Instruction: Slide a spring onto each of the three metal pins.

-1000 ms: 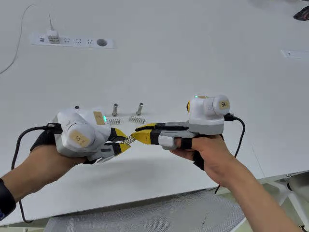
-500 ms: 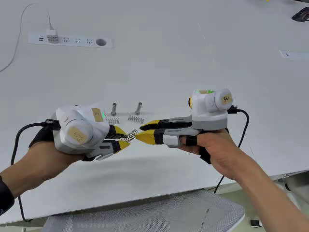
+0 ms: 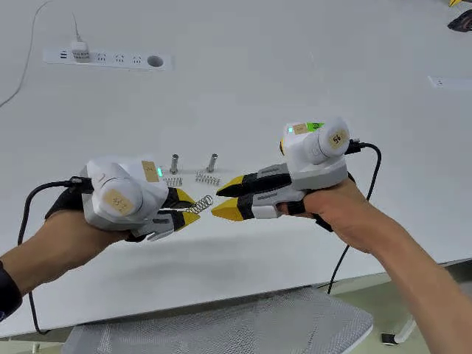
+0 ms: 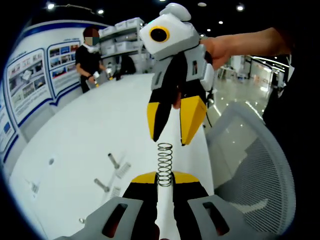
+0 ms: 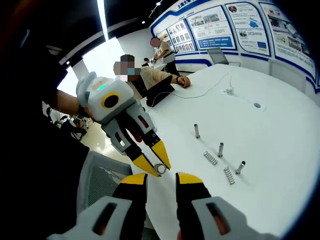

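- Left claw (image 4: 164, 179): yellow-tipped jaws clenched on the base of a small coiled steel-wire spring (image 4: 164, 161). The held spring sticks straight out past the tips.
- A pale strip runs between the jaws below the coil. The view is too poor to say whether it is part of the tool or something inside the spring.
- Right claw (image 3: 221, 201): black jaws with yellow tips, released and standing well apart, nothing between the pads.
- The two claws face each other tip to tip. The free end of the held spring lies just beside the right claw's tips, in line with the gap. Contact cannot be told.
- Left hand (image 3: 63, 240) and right hand (image 3: 343, 210) hold both tools raised above the near part of the flat white counter (image 3: 295, 96).
- Farther back on the counter, three short grey metal pins (image 5: 220, 149) stand upright in a loose row, well apart from both claws.
- Two loose springs (image 5: 210, 157) lie flat on the counter among the pins: one between the far and middle pins, the other just beside the nearest pin. None of the pins carries a spring.
- Long white power strip (image 3: 107, 60) at the far left of the counter, with a white plug in it.
- Grey mesh chair (image 3: 243, 324) below the counter's near edge.
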`<state>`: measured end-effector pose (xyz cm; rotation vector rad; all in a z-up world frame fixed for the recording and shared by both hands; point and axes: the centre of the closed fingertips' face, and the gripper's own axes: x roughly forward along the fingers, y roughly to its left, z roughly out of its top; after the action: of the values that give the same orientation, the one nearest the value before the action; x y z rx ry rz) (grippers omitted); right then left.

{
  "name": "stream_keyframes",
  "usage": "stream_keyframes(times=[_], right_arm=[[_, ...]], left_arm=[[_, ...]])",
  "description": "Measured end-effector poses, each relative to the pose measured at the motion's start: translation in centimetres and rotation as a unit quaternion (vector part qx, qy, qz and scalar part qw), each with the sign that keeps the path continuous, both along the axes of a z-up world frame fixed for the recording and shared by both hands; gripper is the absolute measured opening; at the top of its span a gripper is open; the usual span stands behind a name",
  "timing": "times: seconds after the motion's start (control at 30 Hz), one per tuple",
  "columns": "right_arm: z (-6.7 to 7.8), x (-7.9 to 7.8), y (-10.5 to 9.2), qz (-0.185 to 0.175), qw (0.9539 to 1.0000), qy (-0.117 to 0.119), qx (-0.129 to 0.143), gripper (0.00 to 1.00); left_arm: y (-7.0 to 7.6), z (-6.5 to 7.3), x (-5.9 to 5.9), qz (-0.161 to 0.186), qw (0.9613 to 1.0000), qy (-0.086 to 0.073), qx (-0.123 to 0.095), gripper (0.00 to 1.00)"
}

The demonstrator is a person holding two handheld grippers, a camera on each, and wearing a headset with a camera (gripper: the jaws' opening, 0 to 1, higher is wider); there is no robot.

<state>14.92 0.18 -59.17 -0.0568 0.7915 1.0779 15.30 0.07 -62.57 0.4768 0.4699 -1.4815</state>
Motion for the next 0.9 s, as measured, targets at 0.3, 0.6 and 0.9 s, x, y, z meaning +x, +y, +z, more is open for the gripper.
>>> stream_keyframes(times=[0.3,0.6,0.9], right_arm=[[-0.5,-0.5,0.6,0.062,0.997,-0.013,-0.044,0.23],[-1.4,-0.5,0.3,0.097,0.9925,-0.021,-0.071,0.21],[-1.7,-0.6,0.1,0.127,0.9875,-0.028,-0.09,0.18]], left_arm=[[-0.6,0.2,-0.4,-0.012,0.9999,-0.002,-0.001,0.1],[-1.2,0.5,-0.7,-0.025,0.9997,-0.002,-0.008,0.1],[-1.6,0.7,-1.1,-0.038,0.9992,-0.003,-0.016,0.1]])
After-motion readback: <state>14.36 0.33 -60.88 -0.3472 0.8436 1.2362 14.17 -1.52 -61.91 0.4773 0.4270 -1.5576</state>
